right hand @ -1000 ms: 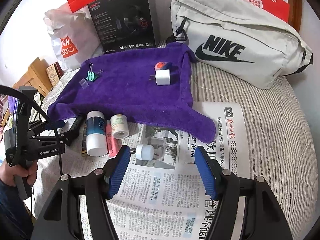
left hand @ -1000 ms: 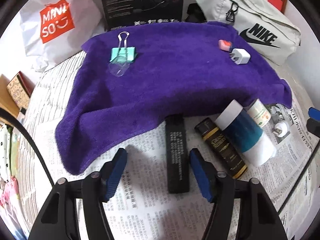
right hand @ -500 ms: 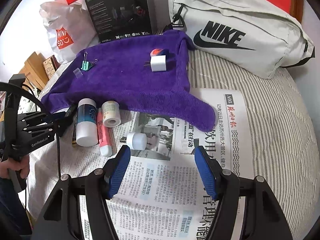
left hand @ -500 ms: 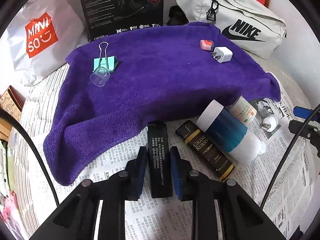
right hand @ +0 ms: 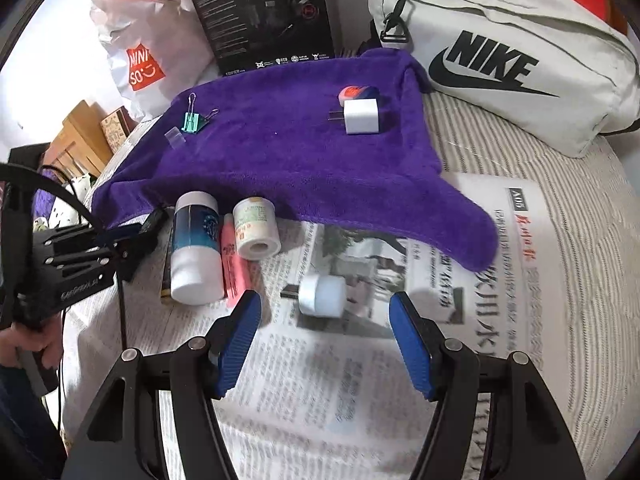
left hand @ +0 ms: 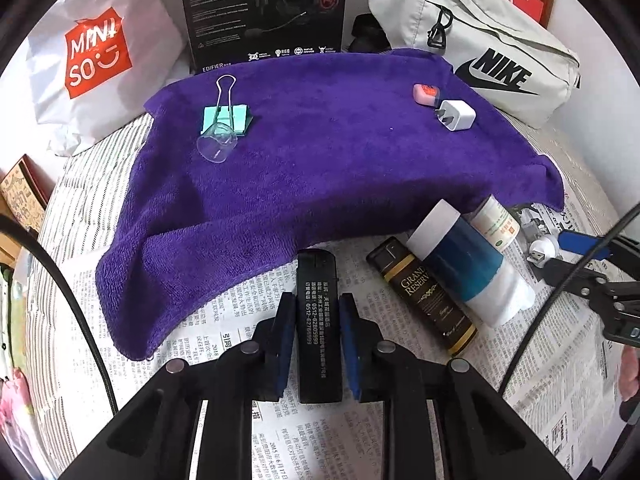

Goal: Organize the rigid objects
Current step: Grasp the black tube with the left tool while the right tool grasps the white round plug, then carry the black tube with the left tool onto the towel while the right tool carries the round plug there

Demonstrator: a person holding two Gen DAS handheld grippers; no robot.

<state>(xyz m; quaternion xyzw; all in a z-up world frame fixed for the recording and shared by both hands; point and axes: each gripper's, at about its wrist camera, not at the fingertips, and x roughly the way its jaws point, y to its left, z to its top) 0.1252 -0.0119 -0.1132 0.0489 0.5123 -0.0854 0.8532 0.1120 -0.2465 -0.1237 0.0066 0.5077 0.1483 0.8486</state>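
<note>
**Black bar gripped, white plug between open jaws**

My left gripper [left hand: 318,344] is clamped tight on the black bar [left hand: 318,320], which lies on the newspaper [left hand: 540,380] just below the edge of the purple towel [left hand: 320,160]. My right gripper [right hand: 324,344] stands about half open over the newspaper, its blue pads either side of the small white plug [right hand: 322,294] but touching nothing.
</note>
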